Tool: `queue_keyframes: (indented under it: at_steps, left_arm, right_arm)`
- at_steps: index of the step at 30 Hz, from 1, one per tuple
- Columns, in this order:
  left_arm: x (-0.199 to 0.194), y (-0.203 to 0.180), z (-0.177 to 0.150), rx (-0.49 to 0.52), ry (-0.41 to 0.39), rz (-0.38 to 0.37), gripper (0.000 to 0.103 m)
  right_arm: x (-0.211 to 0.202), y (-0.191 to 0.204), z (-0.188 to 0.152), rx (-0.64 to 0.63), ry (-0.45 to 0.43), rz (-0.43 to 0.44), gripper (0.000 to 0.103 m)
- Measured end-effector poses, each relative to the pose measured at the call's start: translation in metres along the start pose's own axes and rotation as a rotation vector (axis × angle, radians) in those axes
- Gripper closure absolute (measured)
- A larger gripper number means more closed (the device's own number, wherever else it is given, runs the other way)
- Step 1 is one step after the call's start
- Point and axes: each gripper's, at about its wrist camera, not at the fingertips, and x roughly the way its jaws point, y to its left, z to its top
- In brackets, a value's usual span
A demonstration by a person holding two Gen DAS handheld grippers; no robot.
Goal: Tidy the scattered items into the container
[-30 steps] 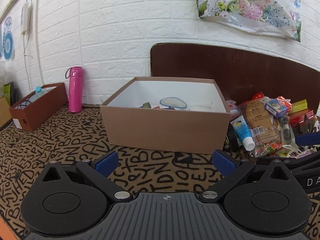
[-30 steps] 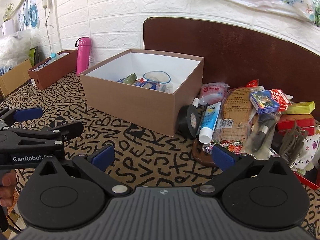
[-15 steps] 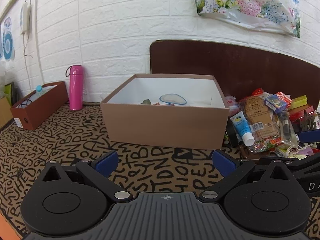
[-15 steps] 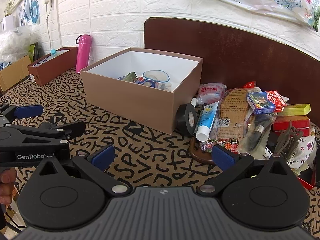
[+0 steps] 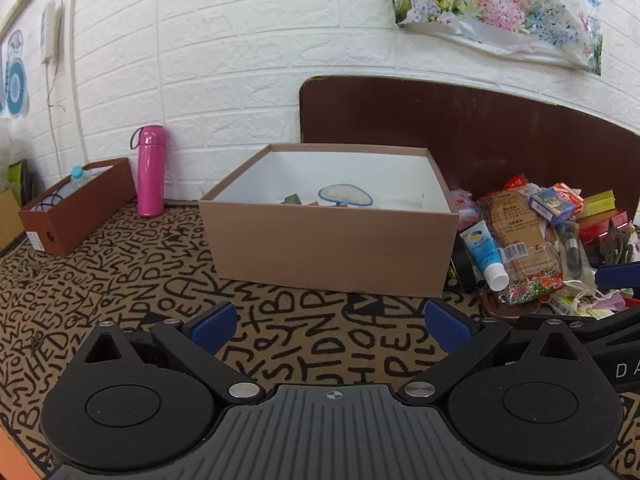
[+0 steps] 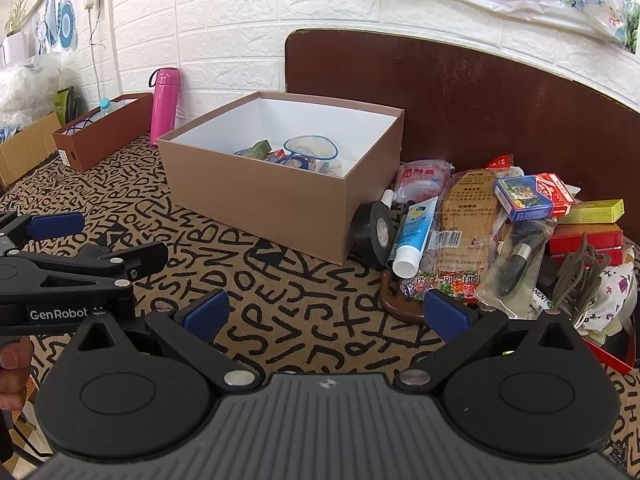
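Observation:
A tan cardboard box (image 5: pixel 328 248) (image 6: pixel 260 196) with a white inside stands ahead on the patterned cloth and holds a blue-rimmed net (image 6: pixel 311 148) and small packets. To its right lies a heap of items: a black tape roll (image 6: pixel 374 232), a blue-and-white tube (image 6: pixel 412 232) (image 5: pixel 484 252), a bagged insole (image 6: pixel 466 220), a card box (image 6: pixel 532 194) and red and yellow boxes. My left gripper (image 5: pixel 328 326) is open and empty, short of the box front. My right gripper (image 6: pixel 326 314) is open and empty, short of the heap.
A pink flask (image 5: pixel 150 172) stands by the white brick wall. A long brown box (image 5: pixel 76 204) with a water bottle sits at far left. A dark brown board (image 6: pixel 460 92) leans behind the heap. The left gripper's body (image 6: pixel 72 280) shows at the right view's left edge.
Both grippers have drawn back a little from the box and the heap, which sit slightly farther off now. Both stay open and empty.

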Motion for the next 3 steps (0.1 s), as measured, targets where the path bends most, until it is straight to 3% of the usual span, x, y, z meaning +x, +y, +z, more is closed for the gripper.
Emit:
queue_keyframes:
  at_steps: [3]
  left_arm:
    - [0.0000,-0.0017,0.0006,0.007,0.003,0.011,0.000]
  right_arm:
    - [0.0004,-0.0010,-0.0004,0.003,0.002,-0.001,0.000]
